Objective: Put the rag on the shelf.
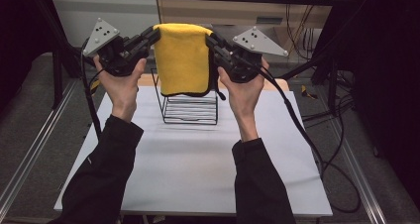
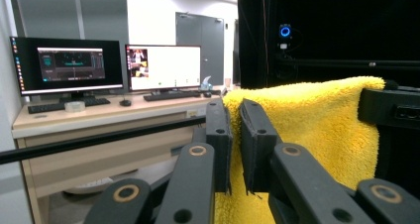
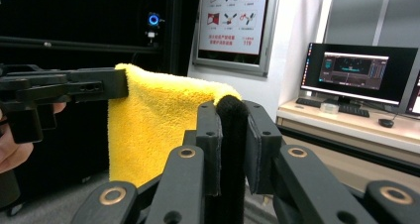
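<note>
Above the black wire rack [image 1: 190, 110], the left gripper [image 1: 154, 35] and right gripper [image 1: 210, 38] each pinch 1 top corner of the yellow towel [image 1: 182, 60]. It hangs spread and lifted; laying it over the rack looks left to do.

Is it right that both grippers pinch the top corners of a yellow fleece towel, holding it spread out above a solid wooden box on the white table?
Not quite: it is no wooden box. The high view shows a black wire rack on the white table. The rest holds: the left gripper and right gripper each pinch a top corner of the yellow fleece towel, spread above it.
</note>
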Motion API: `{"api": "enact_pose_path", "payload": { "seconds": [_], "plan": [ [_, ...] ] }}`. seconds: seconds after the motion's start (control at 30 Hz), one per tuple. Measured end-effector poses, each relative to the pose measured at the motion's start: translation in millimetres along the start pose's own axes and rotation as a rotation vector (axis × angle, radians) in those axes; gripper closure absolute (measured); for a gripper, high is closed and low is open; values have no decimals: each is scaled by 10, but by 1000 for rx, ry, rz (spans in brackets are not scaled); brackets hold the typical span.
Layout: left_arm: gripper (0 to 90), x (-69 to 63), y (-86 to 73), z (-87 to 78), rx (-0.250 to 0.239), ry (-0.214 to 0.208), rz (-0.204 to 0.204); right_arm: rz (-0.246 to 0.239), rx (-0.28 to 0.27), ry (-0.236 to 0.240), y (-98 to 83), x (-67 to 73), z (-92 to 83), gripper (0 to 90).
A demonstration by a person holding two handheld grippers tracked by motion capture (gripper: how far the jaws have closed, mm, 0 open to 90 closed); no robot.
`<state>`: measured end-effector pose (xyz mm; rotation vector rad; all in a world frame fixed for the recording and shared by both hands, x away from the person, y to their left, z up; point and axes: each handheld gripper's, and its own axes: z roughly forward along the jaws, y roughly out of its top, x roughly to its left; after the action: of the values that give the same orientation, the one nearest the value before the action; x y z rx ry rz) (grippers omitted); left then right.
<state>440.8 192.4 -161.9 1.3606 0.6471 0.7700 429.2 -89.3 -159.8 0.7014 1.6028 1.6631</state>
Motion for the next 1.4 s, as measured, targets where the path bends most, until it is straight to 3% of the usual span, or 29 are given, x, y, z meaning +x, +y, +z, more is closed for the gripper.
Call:
{"api": "enact_pose_path", "payload": {
  "seconds": [0.3, 0.53, 1.0, 1.13, 1.4],
  "plan": [
    [834, 70, 102, 29, -30, 22, 3, -4, -24, -6, 102, -24, 114, 792],
    [833, 107, 200, 100, -40, 12, -7, -16, -39, -13, 207, -76, 170, 792],
    [834, 161, 423, 268, -32, 29, 19, -27, -61, -35, 378, -194, 294, 792],
    [833, 212, 441, 325, -38, 26, 6, -33, -61, -45, 405, -218, 353, 792],
    [834, 307, 455, 497, -12, 46, 35, -42, -51, -66, 400, -319, 506, 792]
  ]
}}
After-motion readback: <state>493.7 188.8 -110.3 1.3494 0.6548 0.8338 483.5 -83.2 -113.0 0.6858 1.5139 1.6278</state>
